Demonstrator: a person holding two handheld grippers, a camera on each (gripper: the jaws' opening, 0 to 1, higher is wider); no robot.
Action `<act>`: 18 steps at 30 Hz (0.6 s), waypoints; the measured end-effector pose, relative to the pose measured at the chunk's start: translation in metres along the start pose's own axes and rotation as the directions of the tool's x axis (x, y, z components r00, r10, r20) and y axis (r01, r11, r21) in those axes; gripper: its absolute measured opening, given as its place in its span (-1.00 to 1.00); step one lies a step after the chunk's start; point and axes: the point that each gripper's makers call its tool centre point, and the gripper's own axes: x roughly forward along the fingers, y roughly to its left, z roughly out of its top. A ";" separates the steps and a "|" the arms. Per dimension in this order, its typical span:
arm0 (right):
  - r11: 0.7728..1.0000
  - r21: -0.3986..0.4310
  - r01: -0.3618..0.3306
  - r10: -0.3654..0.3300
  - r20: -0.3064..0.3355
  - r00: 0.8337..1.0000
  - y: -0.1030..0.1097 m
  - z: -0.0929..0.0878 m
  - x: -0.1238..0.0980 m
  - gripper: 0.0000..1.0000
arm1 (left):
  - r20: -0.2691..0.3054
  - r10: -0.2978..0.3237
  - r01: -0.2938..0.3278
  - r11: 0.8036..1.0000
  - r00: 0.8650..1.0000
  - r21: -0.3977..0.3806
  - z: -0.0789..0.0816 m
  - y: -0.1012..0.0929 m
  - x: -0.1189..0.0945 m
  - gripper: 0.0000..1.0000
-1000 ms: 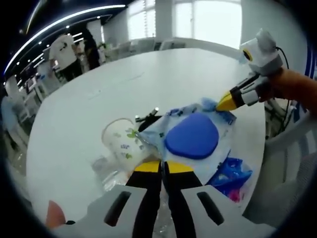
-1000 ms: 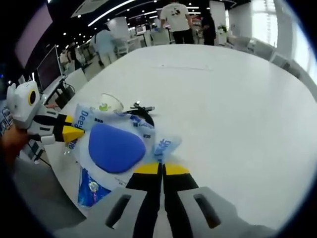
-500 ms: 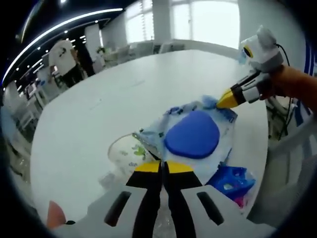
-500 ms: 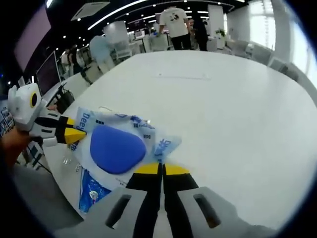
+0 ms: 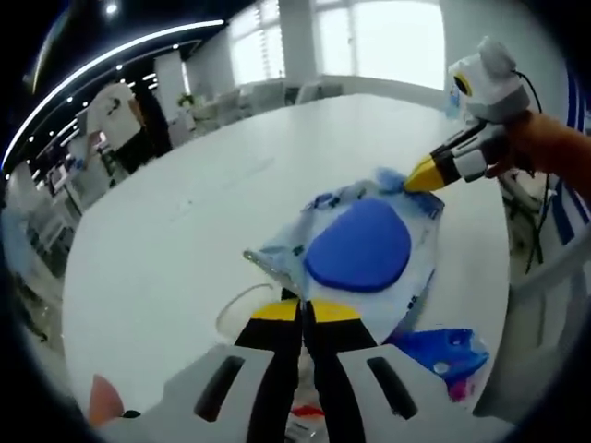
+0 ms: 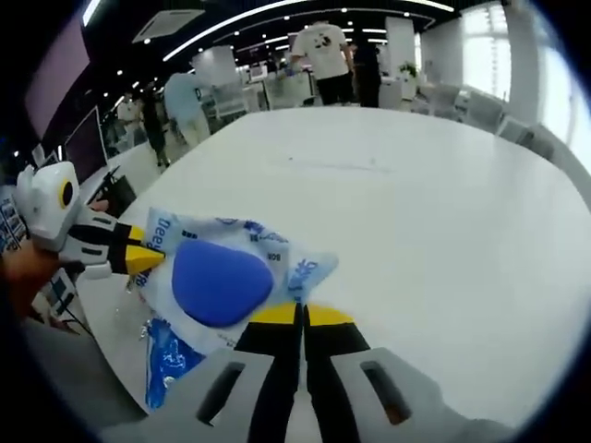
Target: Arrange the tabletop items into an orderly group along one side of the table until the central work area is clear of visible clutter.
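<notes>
A: Both tools are pinched shut on the packet? 
B: Yes. The left gripper (image 5: 302, 312) clamps one corner of the clear packet (image 5: 362, 247) with the blue pad, and the right gripper (image 6: 302, 316) clamps the opposite corner.
A: What's changed? 
B: It has risen; the plastic cup (image 5: 242, 309) now lies under it near the table (image 6: 443, 231) edge, beside the blue wrapper (image 5: 441, 355). I'd judge it's being carried to the group.

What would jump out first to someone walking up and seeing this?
A clear plastic packet with a big blue pad inside is held up over the white table, pinched at opposite edges by the left gripper and the right gripper. A crumpled blue wrapper lies near the table's edge beneath it.
</notes>
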 end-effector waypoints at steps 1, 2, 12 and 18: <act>1.000 -0.001 0.002 -0.002 0.002 1.000 -0.001 0.002 0.000 -0.98 | 0.001 0.000 0.000 1.000 1.000 0.001 0.002 0.001 0.001 -1.00; 1.000 -0.002 0.004 -0.004 0.004 1.000 -0.003 0.005 0.000 -0.98 | 0.002 -0.001 0.001 1.000 1.000 0.001 0.004 0.002 0.003 -1.00; 1.000 -0.019 0.014 -0.013 0.025 1.000 -0.017 0.031 0.006 -0.98 | 0.003 0.005 -0.005 1.000 1.000 0.022 0.023 0.015 0.018 -1.00; 0.999 -0.032 0.027 -0.025 0.032 0.999 -0.029 0.045 0.012 -0.98 | 0.000 0.004 -0.004 0.999 1.000 0.037 0.035 0.021 0.030 -1.00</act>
